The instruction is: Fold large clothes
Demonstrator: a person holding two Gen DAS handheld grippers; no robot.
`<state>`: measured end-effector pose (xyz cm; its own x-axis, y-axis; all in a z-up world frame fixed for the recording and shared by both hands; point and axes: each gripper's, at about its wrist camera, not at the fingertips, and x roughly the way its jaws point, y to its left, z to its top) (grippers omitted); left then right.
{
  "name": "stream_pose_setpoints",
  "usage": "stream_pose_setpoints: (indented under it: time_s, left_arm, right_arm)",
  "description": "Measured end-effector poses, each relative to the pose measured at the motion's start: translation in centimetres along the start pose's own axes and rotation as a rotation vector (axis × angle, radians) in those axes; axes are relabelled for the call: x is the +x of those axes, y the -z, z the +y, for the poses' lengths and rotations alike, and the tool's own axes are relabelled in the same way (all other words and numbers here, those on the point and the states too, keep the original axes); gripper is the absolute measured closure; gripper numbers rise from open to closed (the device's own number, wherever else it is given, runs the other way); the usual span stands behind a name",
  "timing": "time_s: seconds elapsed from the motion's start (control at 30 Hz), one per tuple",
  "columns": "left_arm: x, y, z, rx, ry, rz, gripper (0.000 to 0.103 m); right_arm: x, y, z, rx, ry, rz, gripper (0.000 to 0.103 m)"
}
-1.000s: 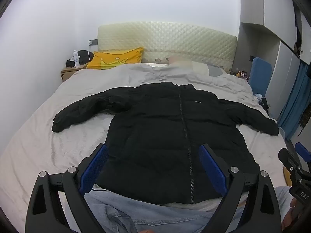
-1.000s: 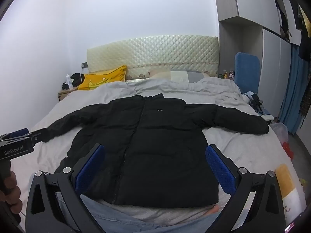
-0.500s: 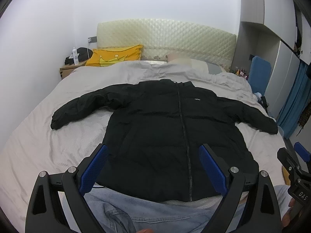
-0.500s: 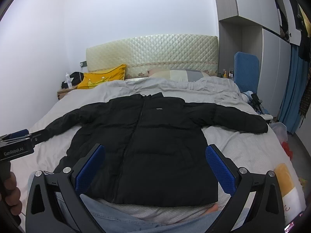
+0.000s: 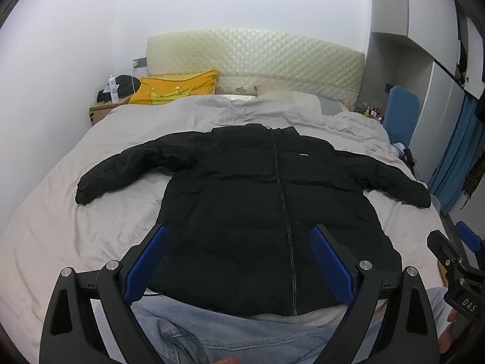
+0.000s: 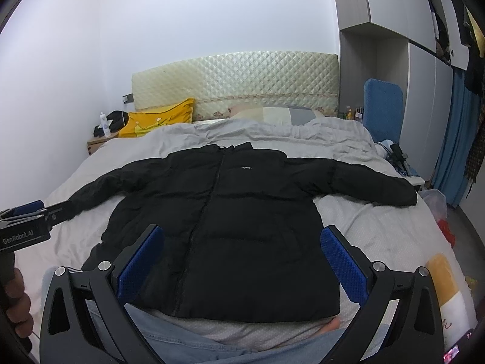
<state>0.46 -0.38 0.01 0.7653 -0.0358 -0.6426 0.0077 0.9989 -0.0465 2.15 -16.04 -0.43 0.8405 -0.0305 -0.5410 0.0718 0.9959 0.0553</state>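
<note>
A black puffer jacket (image 5: pixel 257 206) lies flat and zipped on the grey bed (image 5: pixel 54 227), collar toward the headboard, both sleeves spread out; it also shows in the right wrist view (image 6: pixel 236 218). My left gripper (image 5: pixel 239 242) is open and empty, held above the jacket's hem. My right gripper (image 6: pixel 242 242) is open and empty, also above the hem. Each gripper appears at the edge of the other's view: the right one (image 5: pixel 457 270) and the left one (image 6: pixel 27 221).
A yellow crown pillow (image 5: pixel 175 89) and a quilted headboard (image 5: pixel 257 57) are at the far end. A nightstand (image 5: pixel 100 107) stands at the far left, a blue chair (image 6: pixel 383 106) and wardrobe at the right. Blue jeans (image 5: pixel 212 330) lie at the near edge.
Both views have tilted slightly downward and closer, so the jacket sits a little lower in frame. The jacket has not moved and both grippers stay open.
</note>
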Motion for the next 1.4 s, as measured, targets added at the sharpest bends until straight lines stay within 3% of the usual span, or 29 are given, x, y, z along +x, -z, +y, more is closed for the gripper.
stream_pose_setpoints:
  time_s: [1.4]
  left_arm:
    - [0.08, -0.12, -0.09, -0.004, 0.015, 0.007, 0.008]
  right_arm:
    - [-0.03, -0.15, -0.30, 0.005, 0.008, 0.002, 0.000]
